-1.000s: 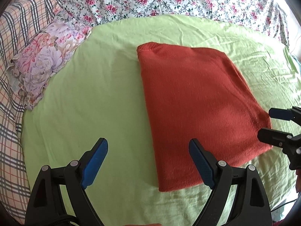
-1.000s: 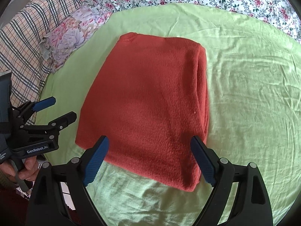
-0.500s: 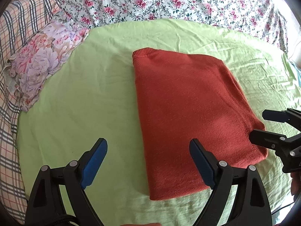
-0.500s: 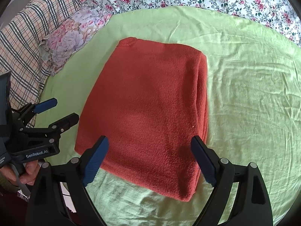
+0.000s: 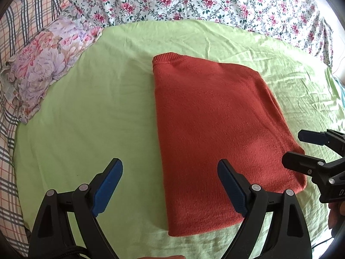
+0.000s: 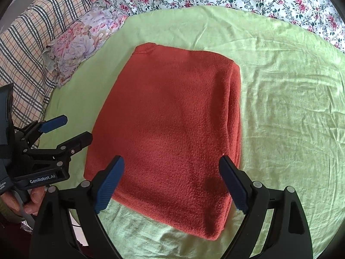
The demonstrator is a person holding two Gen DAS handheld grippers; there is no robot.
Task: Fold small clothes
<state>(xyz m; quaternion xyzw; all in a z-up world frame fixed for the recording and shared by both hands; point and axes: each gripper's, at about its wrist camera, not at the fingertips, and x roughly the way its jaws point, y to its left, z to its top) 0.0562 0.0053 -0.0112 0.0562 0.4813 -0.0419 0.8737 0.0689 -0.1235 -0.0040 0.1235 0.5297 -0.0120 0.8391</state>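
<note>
While both grippers hang above the bed with their fingers spread wide and nothing between them, the red sweater [image 5: 215, 133] lies folded into a neat rectangle on the green sheet [image 5: 97, 118], about midway across it. Its ribbed hem corner points toward the far edge of the sheet, and its thick folded side runs along the right, where the layers show stacked one on another. The left gripper [image 5: 170, 181] hovers over the sweater's near left edge, one blue pad above bare sheet and the other above the knit. The right gripper [image 6: 170, 179] hovers over the near end of the sweater, both pads above the cloth. At the sheet's far left corner a flowered pillow [image 6: 84, 43] rests, touching the green edge, with a checked cover [image 6: 28, 34] beyond it. A rose-print bedspread [image 5: 204, 2] runs along the far edge.
</note>
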